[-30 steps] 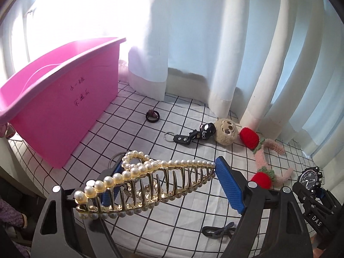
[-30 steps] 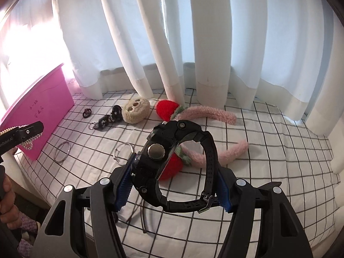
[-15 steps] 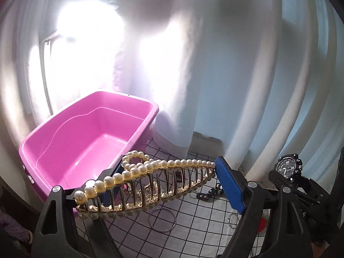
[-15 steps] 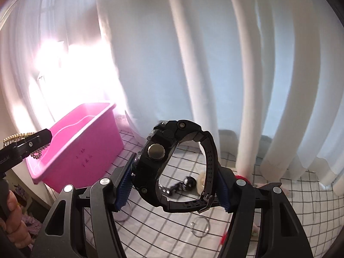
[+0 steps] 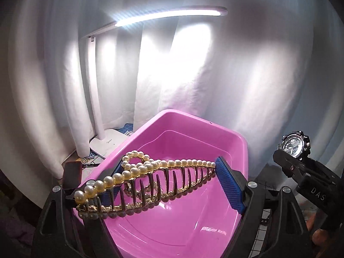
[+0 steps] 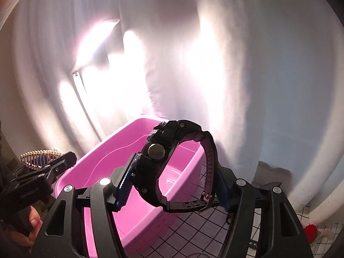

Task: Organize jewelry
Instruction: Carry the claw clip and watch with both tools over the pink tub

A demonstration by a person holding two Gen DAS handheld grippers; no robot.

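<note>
Both hand-held grippers have swung over the pink bin (image 5: 215,126), the left hand-held gripper (image 5: 169,176) clamping the pearl clip (image 5: 148,185) above it, the right hand-held gripper (image 6: 174,185) clamping the watch (image 6: 172,167).

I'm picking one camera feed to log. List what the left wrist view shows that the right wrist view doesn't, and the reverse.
Left wrist view only: the desk lamp's lit bar and white base, and the watch's dial.

Right wrist view only: the checked cloth, a red plush piece, and the watch's buckle and case back.

Both: the pink tub, the pearl hair clip in the left tool, the black watch in the right tool, white curtains.
</note>
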